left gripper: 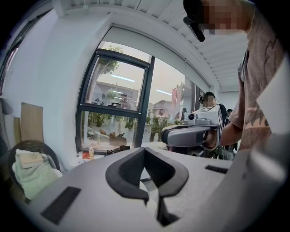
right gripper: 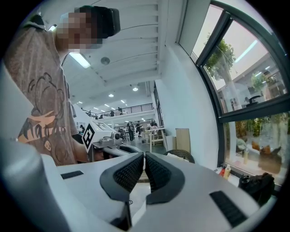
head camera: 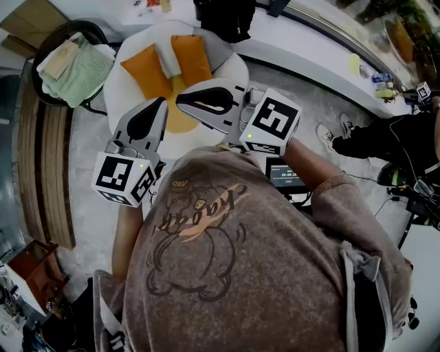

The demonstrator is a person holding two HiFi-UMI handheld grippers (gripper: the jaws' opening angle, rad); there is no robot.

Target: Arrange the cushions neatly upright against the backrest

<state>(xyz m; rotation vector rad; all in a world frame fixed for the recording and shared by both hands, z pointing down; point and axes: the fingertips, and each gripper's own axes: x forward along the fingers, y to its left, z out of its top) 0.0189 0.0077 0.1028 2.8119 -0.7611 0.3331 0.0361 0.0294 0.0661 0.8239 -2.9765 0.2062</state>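
Note:
Two orange cushions [head camera: 146,70] [head camera: 191,58] stand upright against the backrest of a round white armchair [head camera: 121,82], with a white cushion [head camera: 167,60] between them and a yellow seat pad [head camera: 180,120] below. My left gripper [head camera: 163,101] is held up in front of the chair, shut and empty; in its own view the jaws [left gripper: 145,150] meet with nothing between them. My right gripper [head camera: 180,98] points leftward across the seat, also shut and empty [right gripper: 144,155]. Each gripper sees the other: the right gripper [left gripper: 190,134], the left gripper [right gripper: 102,138].
A dark wicker chair [head camera: 48,41] holding a green towel [head camera: 72,72] stands left of the armchair. A wooden bench [head camera: 41,172] runs along the left. A black bag [head camera: 223,17] sits on the white window ledge behind. Another person's legs [head camera: 385,137] are at the right.

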